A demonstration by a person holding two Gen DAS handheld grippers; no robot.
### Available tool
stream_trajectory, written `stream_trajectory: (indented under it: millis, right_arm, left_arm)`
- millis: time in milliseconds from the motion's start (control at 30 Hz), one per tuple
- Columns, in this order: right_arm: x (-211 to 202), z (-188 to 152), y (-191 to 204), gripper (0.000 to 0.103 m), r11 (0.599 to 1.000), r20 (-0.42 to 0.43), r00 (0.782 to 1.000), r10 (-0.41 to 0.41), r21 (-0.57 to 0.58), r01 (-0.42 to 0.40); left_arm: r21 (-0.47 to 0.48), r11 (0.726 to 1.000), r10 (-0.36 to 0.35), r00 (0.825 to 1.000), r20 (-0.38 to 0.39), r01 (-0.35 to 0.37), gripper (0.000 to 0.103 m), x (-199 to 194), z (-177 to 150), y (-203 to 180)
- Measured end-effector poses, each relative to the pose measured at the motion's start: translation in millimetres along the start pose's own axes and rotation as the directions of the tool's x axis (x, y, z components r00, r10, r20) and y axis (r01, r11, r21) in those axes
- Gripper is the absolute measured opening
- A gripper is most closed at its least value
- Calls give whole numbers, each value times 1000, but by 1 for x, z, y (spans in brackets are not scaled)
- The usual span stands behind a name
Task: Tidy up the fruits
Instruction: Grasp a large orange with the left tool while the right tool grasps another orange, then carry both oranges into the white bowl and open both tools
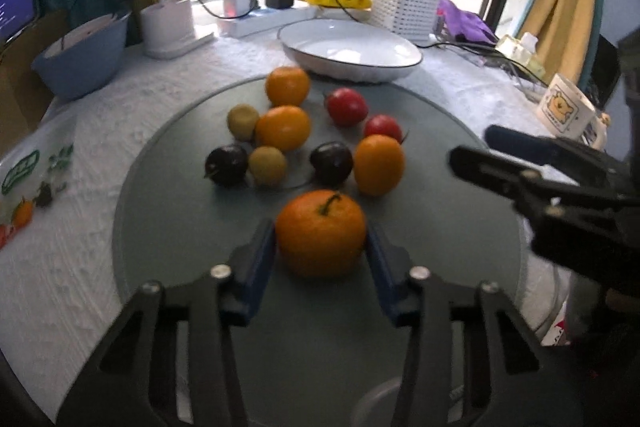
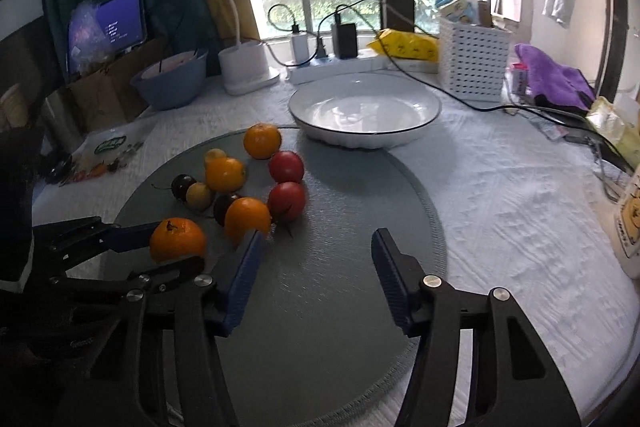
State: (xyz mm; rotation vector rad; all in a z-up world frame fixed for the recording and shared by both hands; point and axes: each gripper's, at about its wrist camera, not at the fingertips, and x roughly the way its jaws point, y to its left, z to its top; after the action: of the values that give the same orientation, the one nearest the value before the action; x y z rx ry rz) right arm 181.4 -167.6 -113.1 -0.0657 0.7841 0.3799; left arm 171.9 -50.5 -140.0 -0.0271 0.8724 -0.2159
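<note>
L gripper (image 1: 321, 247) has its blue pads right against both sides of the near orange (image 1: 321, 233), w/ stem, on the grey round mat (image 1: 180, 227); looks gripped. R gripper (image 2: 316, 267) sits part open over bare mat, nothing btwn pads. Rest of fruit is clustered beyond: oranges, 2 red tomatoes (image 1: 346, 106), 2 dark plums (image 1: 331, 163), 2 kiwis (image 1: 267, 165). White plate (image 1: 350, 50) at mat's far edge. Mug (image 1: 568, 111) at right has cartoon print; bag (image 1: 24, 171) at left has a green logo, text too blurred to read.
</note>
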Motion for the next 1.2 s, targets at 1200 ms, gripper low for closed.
stream_trajectory:
  millis: [1200]
  right_arm:
    - [23,30,24,35,992,-20,995,93,-88,-95]
  left_arm:
    - [-45,997,63,986,151,-57,46,-38,36,32]
